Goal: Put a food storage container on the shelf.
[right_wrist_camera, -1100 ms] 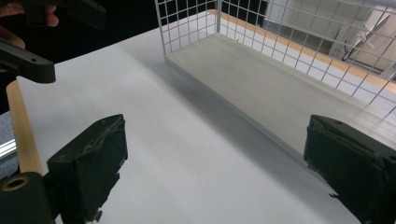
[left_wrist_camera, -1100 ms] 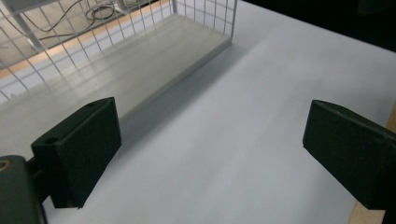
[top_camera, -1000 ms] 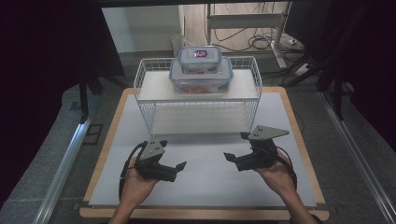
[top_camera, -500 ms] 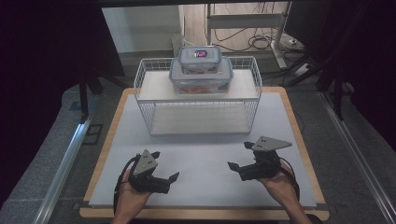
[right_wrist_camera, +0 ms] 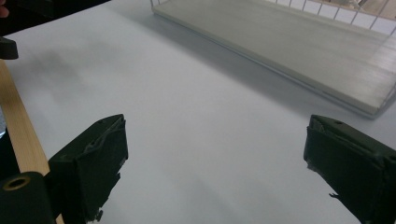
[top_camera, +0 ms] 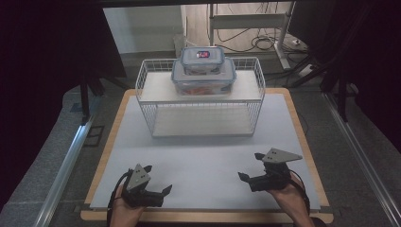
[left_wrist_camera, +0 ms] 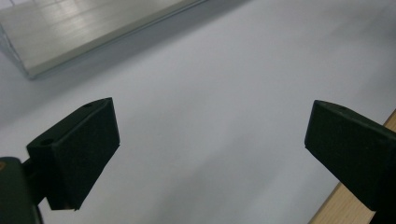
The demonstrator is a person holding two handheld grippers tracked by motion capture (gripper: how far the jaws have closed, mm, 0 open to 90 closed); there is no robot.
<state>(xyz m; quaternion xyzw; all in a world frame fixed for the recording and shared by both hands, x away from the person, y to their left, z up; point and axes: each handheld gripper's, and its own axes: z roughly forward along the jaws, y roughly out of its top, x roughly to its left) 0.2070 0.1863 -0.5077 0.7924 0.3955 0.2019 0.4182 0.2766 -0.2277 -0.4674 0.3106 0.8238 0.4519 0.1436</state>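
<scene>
Left gripper (top_camera: 157,180) sits low at the near-left of the table (top_camera: 208,156), held in the left hand (top_camera: 126,208), jaws wide apart and holding nothing; the left gripper view shows both black pads (left_wrist_camera: 81,151) spread over bare white surface, with the wooden table edge at the lower right. Right gripper (top_camera: 251,166) is at the near-right, in the right hand (top_camera: 292,198), jaws also spread wide and holding nothing; in the right gripper view the pads (right_wrist_camera: 93,163) frame bare white table, with the rack's lower shelf (right_wrist_camera: 299,42) ahead at upper right. The two grippers are well apart, both pointing inward toward the table's middle. White wire rack (top_camera: 146,101) stands at the far middle of the table, well apart from both grippers. On its top shelf sits a large clear box (top_camera: 203,82) with a smaller lidded box (top_camera: 202,57) stacked on top. Lower shelf of the rack is bare.
</scene>
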